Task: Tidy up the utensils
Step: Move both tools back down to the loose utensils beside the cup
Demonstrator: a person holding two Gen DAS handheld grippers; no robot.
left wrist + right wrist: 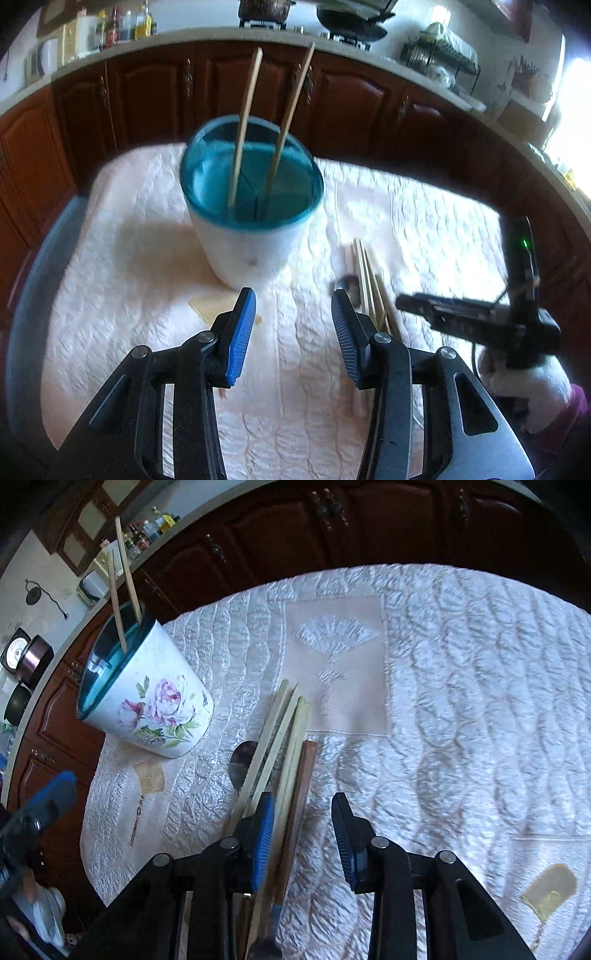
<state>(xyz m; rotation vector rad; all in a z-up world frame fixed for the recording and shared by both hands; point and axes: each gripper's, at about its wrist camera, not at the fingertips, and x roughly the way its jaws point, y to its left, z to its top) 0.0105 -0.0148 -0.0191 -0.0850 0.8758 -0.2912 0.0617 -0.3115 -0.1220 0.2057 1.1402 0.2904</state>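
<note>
Both the left gripper and right gripper are wide apart, holding nothing (pile close), so grabbing the chopsticks could bump the cup over

1. A quilted white cloth covers the table, with a fan motif patch stitched in.
2. Behind it runs a row of dark red-brown cabinets under a pale countertop.
3. Bottles crowd the counter's left end; pots sit on the stove.
4. Bright daylight pours through a window at right, beside a dish rack.
</note>
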